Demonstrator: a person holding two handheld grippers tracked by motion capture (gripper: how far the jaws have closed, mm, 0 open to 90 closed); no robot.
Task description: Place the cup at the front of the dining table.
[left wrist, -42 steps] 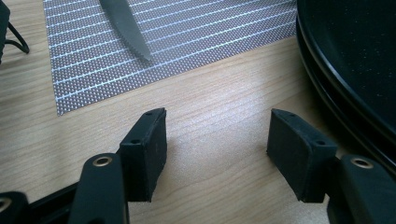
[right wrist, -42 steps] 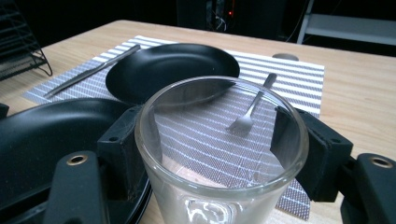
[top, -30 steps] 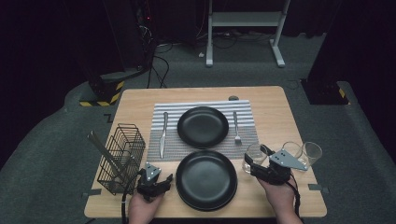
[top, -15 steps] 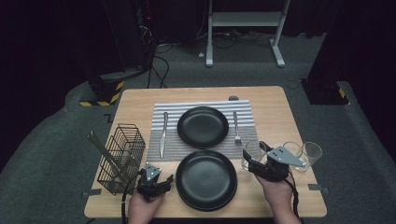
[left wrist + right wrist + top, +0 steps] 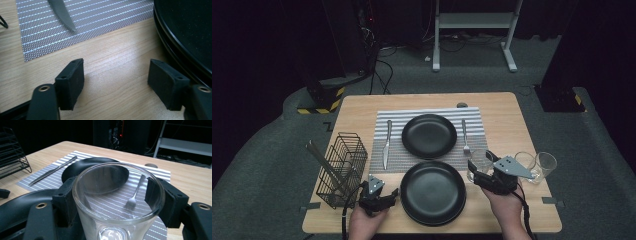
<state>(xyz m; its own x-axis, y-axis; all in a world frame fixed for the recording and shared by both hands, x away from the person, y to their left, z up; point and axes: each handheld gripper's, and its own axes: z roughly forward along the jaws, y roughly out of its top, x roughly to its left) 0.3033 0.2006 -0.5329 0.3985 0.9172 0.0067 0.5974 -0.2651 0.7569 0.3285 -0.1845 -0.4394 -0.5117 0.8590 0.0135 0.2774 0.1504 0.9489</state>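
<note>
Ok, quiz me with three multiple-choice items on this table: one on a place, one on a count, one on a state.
1. Where does the knife lie?
A. in the wire basket
B. on the striped mat, left of the far plate
C. on the near plate

2. How many drinking glasses are on the table?
A. one
B. three
C. five

3. What is between the jaws of the right gripper?
A. a glass
B. a fork
C. nothing

Answers: 1 B, it rests on the mat beside the far plate. 2 B, one glass at the gripper and two to its right. 3 A, both pads sit against the glass.
</note>
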